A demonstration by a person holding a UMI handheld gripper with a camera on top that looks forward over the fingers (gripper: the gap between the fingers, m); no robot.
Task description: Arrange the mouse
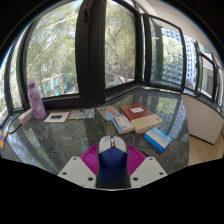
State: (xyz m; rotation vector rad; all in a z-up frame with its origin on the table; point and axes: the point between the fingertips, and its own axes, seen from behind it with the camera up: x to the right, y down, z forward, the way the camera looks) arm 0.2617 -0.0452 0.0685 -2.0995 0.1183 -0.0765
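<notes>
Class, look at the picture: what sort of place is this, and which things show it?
Probably a home or office desk by big windows: books lie on the table, and the claw holds a mouse.

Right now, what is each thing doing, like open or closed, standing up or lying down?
Mouse: sits between the fingers, which close against its sides.
Gripper: shut on the mouse.
Pink bottle: standing upright, cap on.
Red book: closed, lying flat.
Blue box: lying flat on the table.
</notes>
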